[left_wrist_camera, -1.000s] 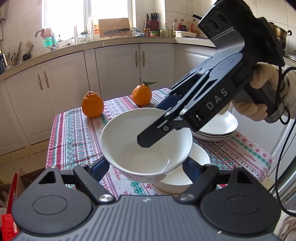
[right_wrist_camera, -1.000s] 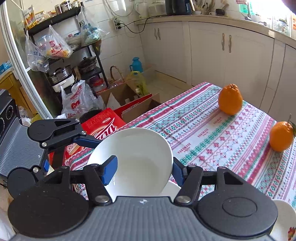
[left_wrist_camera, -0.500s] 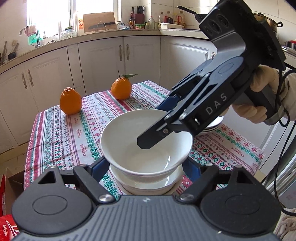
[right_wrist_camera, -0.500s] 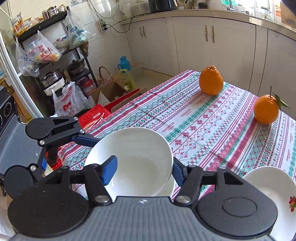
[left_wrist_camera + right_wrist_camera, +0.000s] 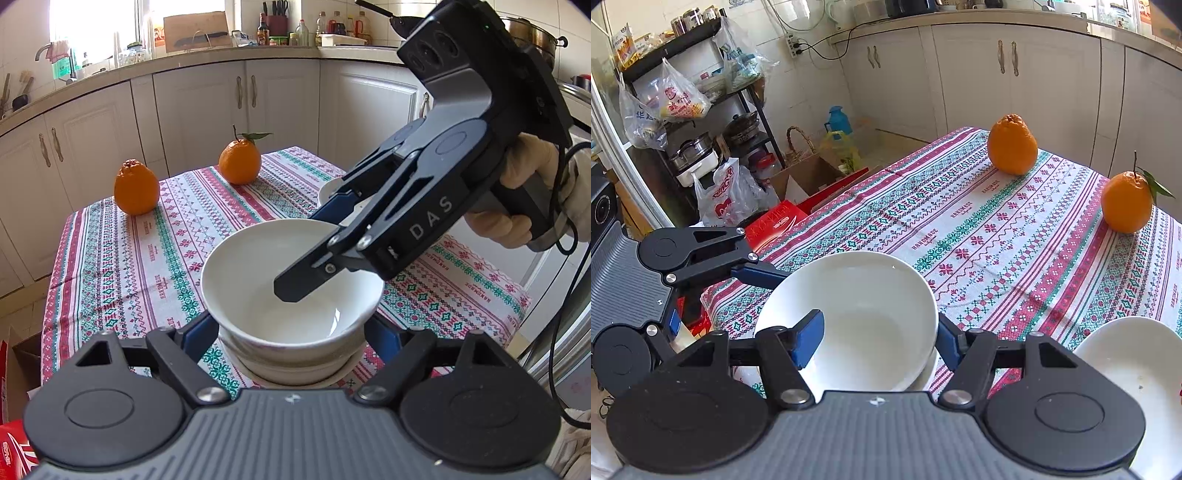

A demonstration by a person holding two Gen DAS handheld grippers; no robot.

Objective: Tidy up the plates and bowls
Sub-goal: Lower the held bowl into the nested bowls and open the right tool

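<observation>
1. The step in hand is nesting: the white bowl point(image 5: 258, 266) I carry sits inside the lower bowl point(image 5: 295, 363), level and centred on it, as far as I can judge. The set-down looks complete and the release is not.
2. My left tongs point(image 5: 291, 330) span the white bowl across its full width, just above the rim of the lower bowl. Both blue pads press on its outer wall, so this pair is clamped on it.
3. My right tongs point(image 5: 878, 341) straddle the wall of the white bowl above the lower bowl, one pad inside the basin and one outside. Their jaws have just been opening. The inner pad stands off the wall, so this pair grips nothing.
4. A white dish point(image 5: 1137, 369) lies on the striped tablecloth point(image 5: 147, 258), near the lower bowl on its right. Two oranges point(image 5: 136, 190) point(image 5: 239, 162) stand well beyond the lower bowl, at the far side of the cloth.
5. Next I should spread the left jaws fully before I lift, then draw the right pair straight up out of the basin. A sideways pull could drag the white bowl off the lower bowl, which sits near the cloth's front edge.
</observation>
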